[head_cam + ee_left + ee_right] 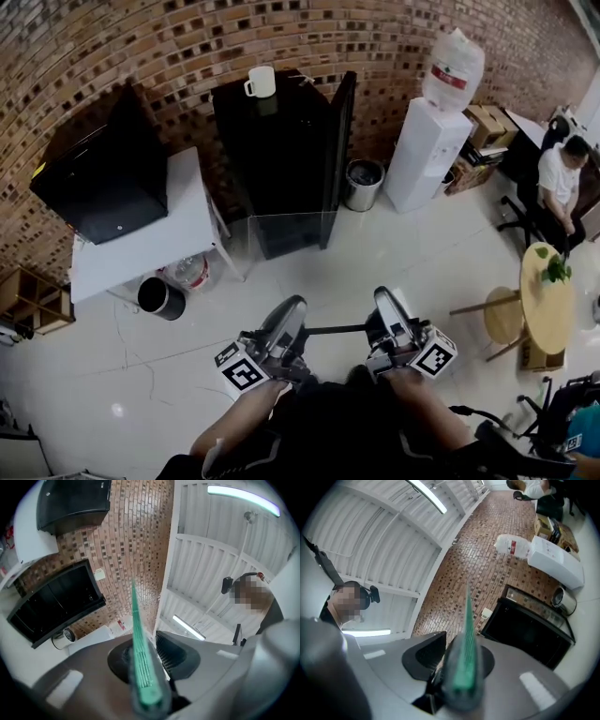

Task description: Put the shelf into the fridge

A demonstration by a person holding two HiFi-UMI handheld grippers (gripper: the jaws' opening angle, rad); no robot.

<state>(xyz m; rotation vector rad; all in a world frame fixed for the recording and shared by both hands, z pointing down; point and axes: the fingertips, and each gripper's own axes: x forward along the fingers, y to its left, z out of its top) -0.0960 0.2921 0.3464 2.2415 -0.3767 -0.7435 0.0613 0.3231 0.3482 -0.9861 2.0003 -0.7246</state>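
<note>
The shelf (281,246) is a clear glass pane that I hold out level in front of me, its far edge toward the black fridge (272,150). The fridge door (337,159) stands open to the right. My left gripper (286,326) is shut on the pane's near left edge, and my right gripper (389,317) is shut on its near right edge. In the left gripper view the shelf (139,665) shows edge-on as a green strip pinched between the jaws. The right gripper view shows the shelf (465,660) the same way, with the fridge (527,630) beyond.
A white mug (261,82) stands on the fridge. Left of it a white table (141,244) carries a black box (103,178), with a black bin (159,298) beside it. A metal bin (363,183) and a water dispenser (427,150) stand right. A person (561,183) sits far right.
</note>
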